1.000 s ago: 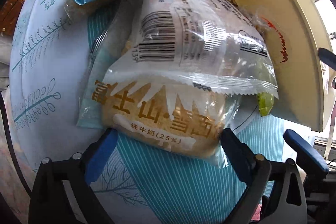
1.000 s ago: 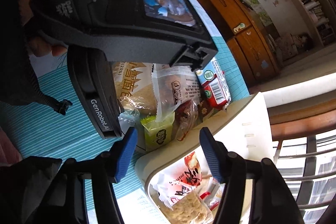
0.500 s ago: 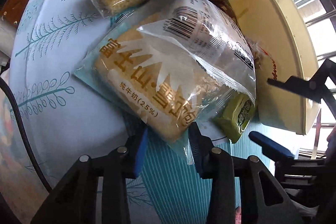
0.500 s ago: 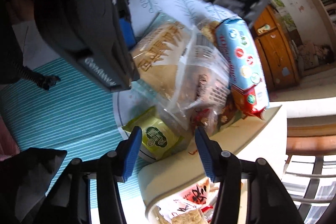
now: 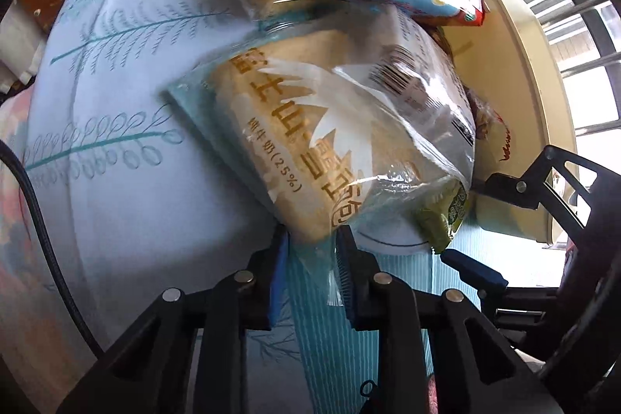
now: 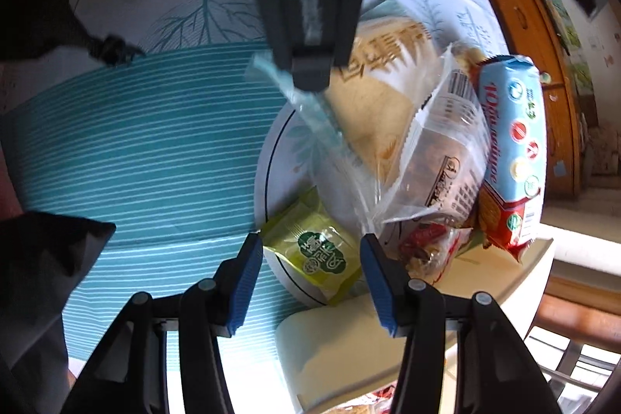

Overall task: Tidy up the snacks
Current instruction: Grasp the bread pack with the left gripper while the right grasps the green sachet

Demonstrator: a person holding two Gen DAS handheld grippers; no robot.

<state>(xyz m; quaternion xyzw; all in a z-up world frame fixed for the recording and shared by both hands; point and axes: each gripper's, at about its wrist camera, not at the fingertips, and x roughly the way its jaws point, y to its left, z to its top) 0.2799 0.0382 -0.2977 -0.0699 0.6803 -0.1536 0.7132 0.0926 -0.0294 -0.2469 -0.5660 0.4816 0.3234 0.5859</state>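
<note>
My left gripper (image 5: 312, 251) is shut on the corner of a bread packet (image 5: 310, 150) with gold Chinese lettering and tilts it up off a white plate (image 6: 287, 146); it also shows in the right wrist view (image 6: 380, 96). A clear barcoded packet (image 6: 446, 150) and a blue and red biscuit pack (image 6: 512, 150) lean on it. My right gripper (image 6: 306, 255) is open, its fingers either side of a green snack packet (image 6: 314, 251) at the plate's edge, not touching it.
A cream basket (image 5: 516, 72) with snacks inside stands to the right, against the pile. The table has a teal striped cloth (image 6: 136, 150) with white leaf-print areas. A wooden cabinet (image 6: 524, 6) stands behind. A window with bars (image 5: 574, 6) is at right.
My left gripper closed on the bread packet's corner and lifted and tilted it. My right gripper moved in toward the green packet.
</note>
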